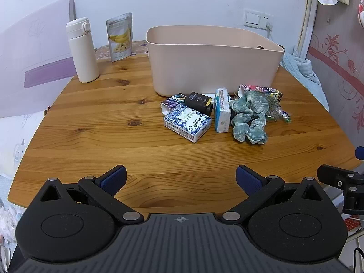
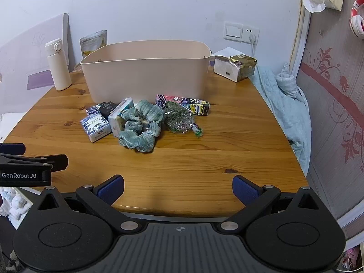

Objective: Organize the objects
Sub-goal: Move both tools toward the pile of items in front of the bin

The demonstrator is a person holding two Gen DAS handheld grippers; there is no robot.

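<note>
Clutter — checked teal fabric scrunchie [image 2: 139, 126], small printed cardboard boxes [image 1: 187, 122] — heaped touching pale pink plastic bin [image 1: 211, 61], ready for binning; left gripper [image 1: 180, 178] and right gripper [image 2: 178, 188] both spread wide, empty.

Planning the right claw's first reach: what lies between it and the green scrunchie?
Only bare wooden table, as the right wrist view shows, lies between the open right claw and the green scrunchie.
</note>
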